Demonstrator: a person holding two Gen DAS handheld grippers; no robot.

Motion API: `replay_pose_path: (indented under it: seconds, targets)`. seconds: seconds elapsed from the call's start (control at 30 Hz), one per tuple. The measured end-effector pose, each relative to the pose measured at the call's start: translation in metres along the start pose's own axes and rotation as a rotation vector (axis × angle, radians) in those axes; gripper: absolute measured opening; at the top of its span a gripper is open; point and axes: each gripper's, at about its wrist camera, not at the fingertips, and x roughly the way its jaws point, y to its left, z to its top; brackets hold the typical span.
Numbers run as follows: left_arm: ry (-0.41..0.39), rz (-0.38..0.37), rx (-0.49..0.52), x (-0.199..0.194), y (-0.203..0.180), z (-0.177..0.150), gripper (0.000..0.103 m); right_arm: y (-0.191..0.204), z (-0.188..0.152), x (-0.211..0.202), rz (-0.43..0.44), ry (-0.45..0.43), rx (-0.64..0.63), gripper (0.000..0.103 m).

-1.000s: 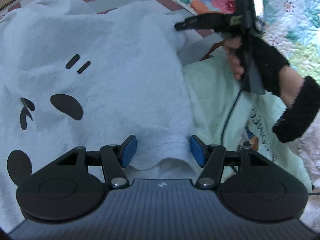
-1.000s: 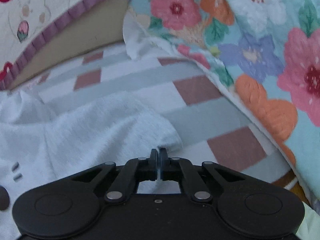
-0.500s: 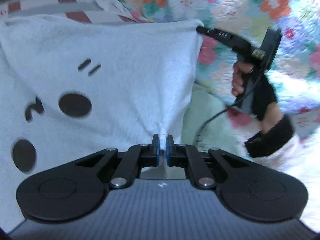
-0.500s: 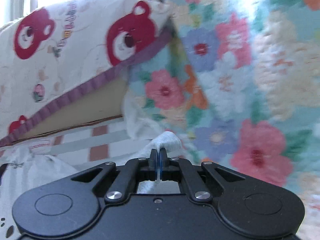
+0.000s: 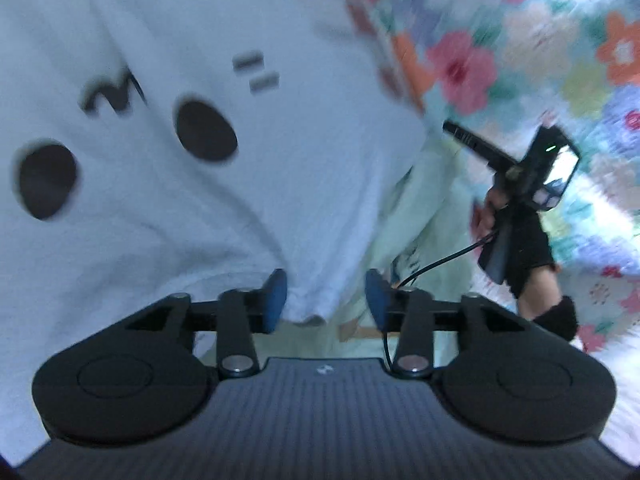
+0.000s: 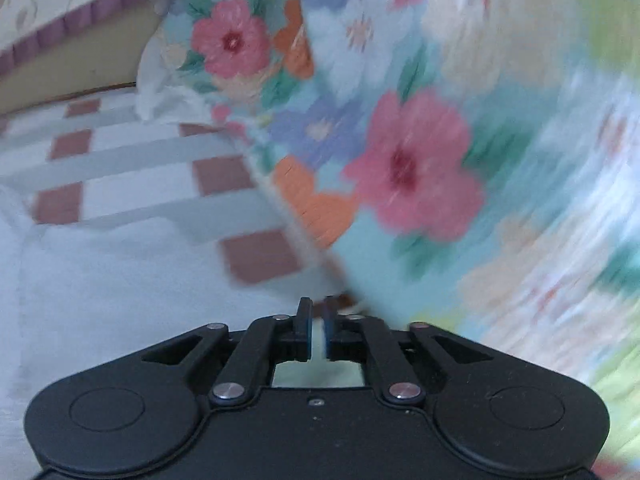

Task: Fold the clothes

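We saw the white fleece garment with black face print (image 5: 224, 184) spread on the checked bed sheet (image 6: 132, 188), its hem corner lying loose between our opening left gripper (image 5: 326, 296) pads; our right gripper (image 6: 316, 322) was parting, apparently empty.

Opening left gripper (image 5: 326, 295) over white garment (image 5: 208, 80)

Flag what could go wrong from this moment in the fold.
1. Both sets of jaws are opening: the left hand-held gripper has the white garment hem between its pads, unpressed, so the fold may slump unevenly.
2. The pale green garment lies partly underneath and could get caught in the next grasp.
3. The right hand-held gripper cable trails over the clothes and may snag.
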Motion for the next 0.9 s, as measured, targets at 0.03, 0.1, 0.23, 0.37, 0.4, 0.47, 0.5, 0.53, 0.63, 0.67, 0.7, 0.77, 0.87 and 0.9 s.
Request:
replay_pose_path:
  seconds: [0.03, 0.1, 0.23, 0.37, 0.4, 0.47, 0.5, 0.53, 0.63, 0.67, 0.7, 0.77, 0.87, 0.9]
  targets:
    - [-0.031, 0.007, 0.007, -0.013, 0.002, -0.002, 0.043, 0.002, 0.009, -0.003, 0.050, -0.013, 0.011, 0.012]
    - [-0.103, 0.047, 0.010, -0.040, 0.010, -0.002, 0.046, 0.006, 0.026, -0.010, 0.150, -0.039, 0.032, 0.017]
    - [-0.238, 0.186, -0.056, -0.091, 0.041, 0.006, 0.051, 0.033, 0.062, -0.027, 0.384, -0.098, 0.007, 0.030]
    - [-0.268, 0.154, -0.174, -0.124, 0.074, 0.020, 0.052, 0.099, 0.102, -0.049, 0.677, -0.164, -0.074, 0.056]
    - [-0.279, 0.148, -0.189, -0.131, 0.082, 0.023, 0.052, 0.120, 0.109, -0.052, 0.744, -0.170, -0.108, 0.057]
    - [-0.320, 0.230, -0.153, -0.132, 0.090, 0.034, 0.052, 0.162, 0.118, -0.058, 0.828, -0.181, -0.181, 0.057]
    - [-0.341, 0.278, -0.133, -0.133, 0.095, 0.038, 0.052, 0.181, 0.119, -0.061, 0.834, -0.184, -0.212, 0.056]
    - [-0.362, 0.324, -0.113, -0.134, 0.100, 0.043, 0.052, 0.198, 0.121, -0.067, 0.822, -0.172, -0.210, 0.056]
    - [-0.402, 0.411, -0.052, -0.139, 0.114, 0.063, 0.052, 0.223, 0.122, -0.085, 0.932, -0.104, -0.179, 0.056]
    - [-0.414, 0.432, -0.028, -0.142, 0.119, 0.067, 0.053, 0.227, 0.122, -0.090, 0.974, -0.088, -0.184, 0.056]
    - [-0.444, 0.463, -0.007, -0.141, 0.121, 0.075, 0.053, 0.231, 0.122, -0.093, 0.985, -0.081, -0.201, 0.056]
    - [-0.554, 0.551, 0.018, -0.144, 0.126, 0.087, 0.061, 0.237, 0.120, -0.093, 0.986, -0.067, -0.245, 0.057]
    - [-0.677, 0.659, 0.089, -0.147, 0.127, 0.106, 0.066, 0.253, 0.108, -0.077, 0.885, -0.074, -0.403, 0.061]
    - [-0.671, 0.650, 0.111, -0.145, 0.129, 0.114, 0.066, 0.260, 0.100, -0.073, 0.821, -0.096, -0.483, 0.061]
